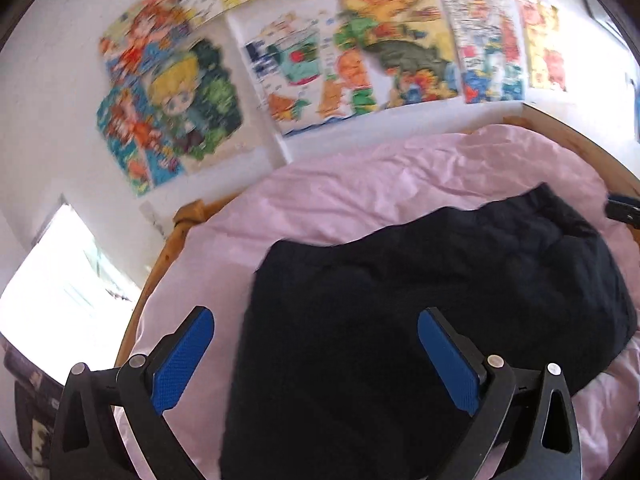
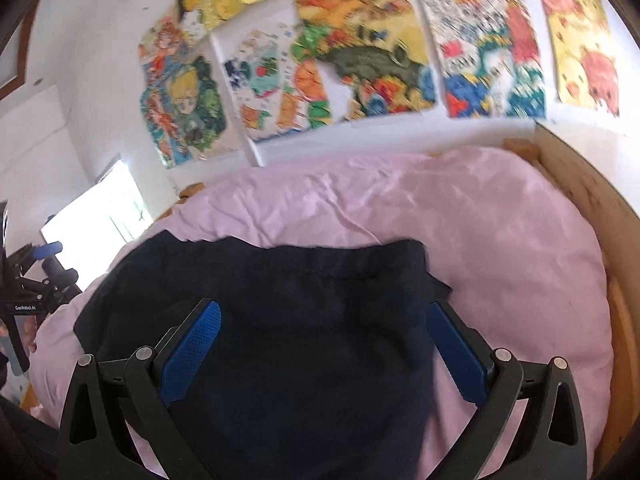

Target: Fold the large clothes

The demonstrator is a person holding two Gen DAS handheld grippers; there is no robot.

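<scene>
A dark navy garment (image 1: 420,304) lies spread on a pink bed cover (image 1: 360,200); its gathered edge is at the far side. It also shows in the right wrist view (image 2: 304,320). My left gripper (image 1: 316,320) is open and empty, hovering over the garment's near left part, its left finger over the pink cover. My right gripper (image 2: 324,316) is open and empty over the garment's near right part, its right finger by the garment's right edge. The left gripper also shows at the left edge of the right wrist view (image 2: 32,280).
The pink bed cover (image 2: 500,240) sits in a wooden bed frame (image 2: 588,196). The white wall behind holds several colourful posters (image 1: 360,60). A bright window (image 1: 60,280) is at the left. The other gripper's tip (image 1: 624,208) shows at the right edge.
</scene>
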